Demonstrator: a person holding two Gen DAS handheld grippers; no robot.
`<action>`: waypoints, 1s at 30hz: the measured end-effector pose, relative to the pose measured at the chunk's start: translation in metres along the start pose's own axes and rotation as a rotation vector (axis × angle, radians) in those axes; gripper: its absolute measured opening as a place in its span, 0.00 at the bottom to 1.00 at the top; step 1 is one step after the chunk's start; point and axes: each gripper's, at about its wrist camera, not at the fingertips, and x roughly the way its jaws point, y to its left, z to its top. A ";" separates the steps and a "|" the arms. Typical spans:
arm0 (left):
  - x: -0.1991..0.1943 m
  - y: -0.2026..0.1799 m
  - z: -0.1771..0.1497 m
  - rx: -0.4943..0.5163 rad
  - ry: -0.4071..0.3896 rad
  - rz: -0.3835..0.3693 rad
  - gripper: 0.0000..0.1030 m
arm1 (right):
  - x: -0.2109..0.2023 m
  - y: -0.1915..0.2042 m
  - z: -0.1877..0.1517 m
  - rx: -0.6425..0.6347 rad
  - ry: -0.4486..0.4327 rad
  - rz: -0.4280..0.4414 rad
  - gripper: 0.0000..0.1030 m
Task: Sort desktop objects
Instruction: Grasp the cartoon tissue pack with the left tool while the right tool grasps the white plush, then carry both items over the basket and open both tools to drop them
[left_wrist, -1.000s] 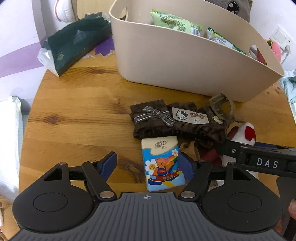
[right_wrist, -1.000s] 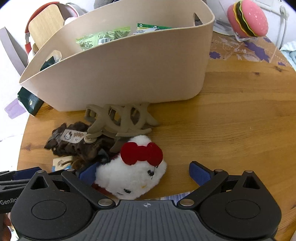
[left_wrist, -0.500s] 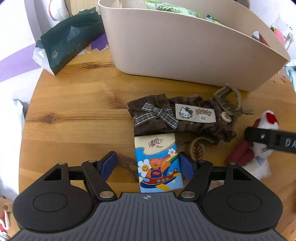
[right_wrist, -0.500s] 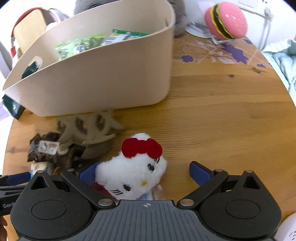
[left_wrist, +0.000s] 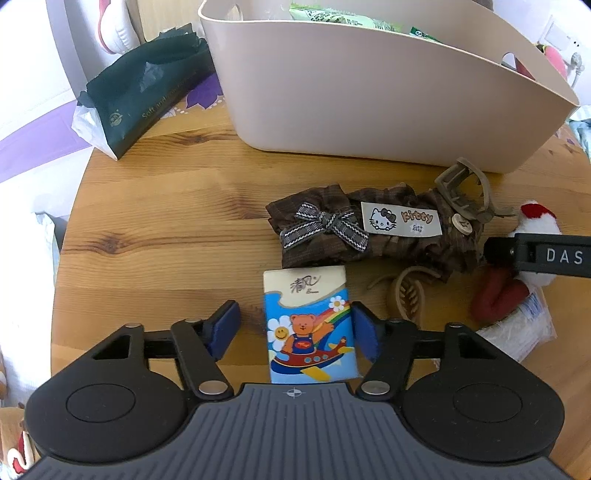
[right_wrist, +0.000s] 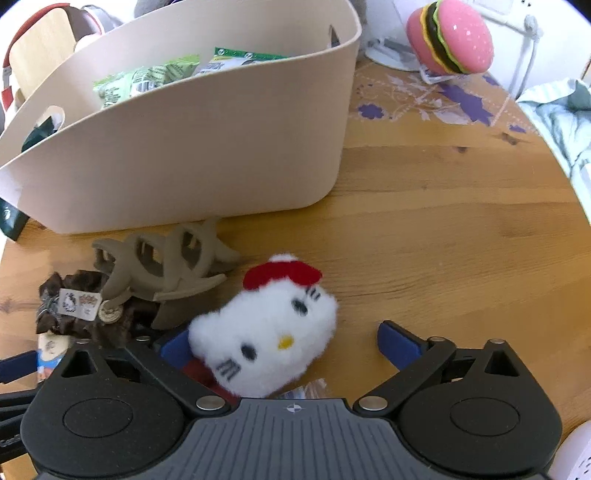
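Observation:
A cartoon-bear tissue pack (left_wrist: 309, 325) lies on the wooden table between the open fingers of my left gripper (left_wrist: 295, 330), close to the right pad. A white Hello Kitty plush with a red bow (right_wrist: 266, 332) lies tilted between the open fingers of my right gripper (right_wrist: 284, 347), against the left pad. It also shows in the left wrist view (left_wrist: 532, 236). A brown Kitty fabric pouch (left_wrist: 369, 229) and a tan hair claw (right_wrist: 166, 266) lie before the beige basket (right_wrist: 207, 155), which holds green snack packets (right_wrist: 147, 79).
A dark green tissue pack (left_wrist: 147, 99) lies at the table's back left. A smaller brown hair clip (left_wrist: 406, 291) and a clear plastic packet (left_wrist: 517, 328) lie near the plush. A pink burger toy (right_wrist: 450, 37) stands at the back right. The round table edge curves near both sides.
The left gripper has moved forward along the tissue pack. The plush has tipped sideways between the right gripper's fingers, face now up; the right gripper has shifted relative to the basket.

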 end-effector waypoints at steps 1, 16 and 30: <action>-0.001 0.000 0.000 -0.001 -0.002 0.000 0.58 | -0.001 -0.001 0.000 0.001 -0.008 -0.002 0.93; -0.008 0.013 -0.008 -0.035 -0.006 0.001 0.45 | -0.019 -0.017 -0.014 0.007 -0.047 0.038 0.57; -0.037 0.027 -0.002 -0.083 -0.059 -0.015 0.45 | -0.059 -0.017 -0.017 -0.035 -0.130 0.083 0.57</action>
